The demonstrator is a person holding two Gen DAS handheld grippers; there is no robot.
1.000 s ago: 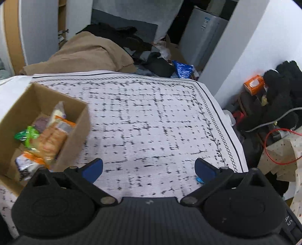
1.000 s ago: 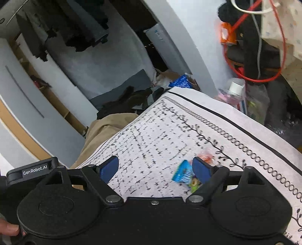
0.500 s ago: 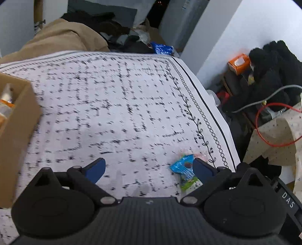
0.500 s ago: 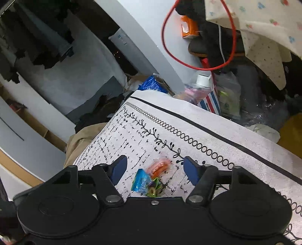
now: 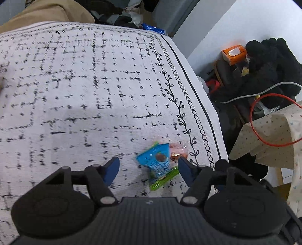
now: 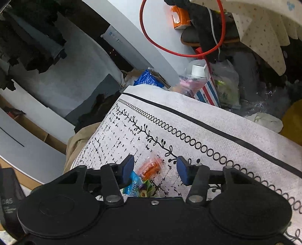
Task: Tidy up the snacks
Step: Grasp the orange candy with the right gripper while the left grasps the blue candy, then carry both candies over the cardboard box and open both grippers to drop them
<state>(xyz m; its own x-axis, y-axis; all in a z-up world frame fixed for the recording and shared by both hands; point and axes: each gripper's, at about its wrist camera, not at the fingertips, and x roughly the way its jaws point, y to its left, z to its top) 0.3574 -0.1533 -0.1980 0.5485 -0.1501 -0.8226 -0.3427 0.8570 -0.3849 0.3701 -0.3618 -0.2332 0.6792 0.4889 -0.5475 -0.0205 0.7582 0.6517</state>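
Observation:
Three small snack packets lie together near the right edge of the patterned tablecloth [image 5: 75, 94]: a blue packet [image 5: 159, 162], a green one [image 5: 164, 180] under it and an orange one [image 5: 179, 150] beside it. My left gripper [image 5: 149, 167] is open, its fingers either side of the blue packet, not touching it. In the right wrist view the orange packet [image 6: 151, 166], blue packet [image 6: 133, 185] and green packet [image 6: 146, 190] lie between the open fingers of my right gripper [image 6: 155, 167], which holds nothing.
The table's right edge [image 5: 207, 113] drops to cluttered floor: black fleece [image 5: 268, 62], an orange box [image 5: 233, 53], a red cable loop [image 5: 271, 120], a floral cloth [image 5: 273, 135]. Bags and a bottle [image 6: 213, 84] lie beyond the edge. A tan garment [image 5: 47, 11] lies at the far side.
My left gripper swung right, away from the cardboard box, which has left view, and closed in on the packets. My right gripper moved closer over them. Both stayed open.

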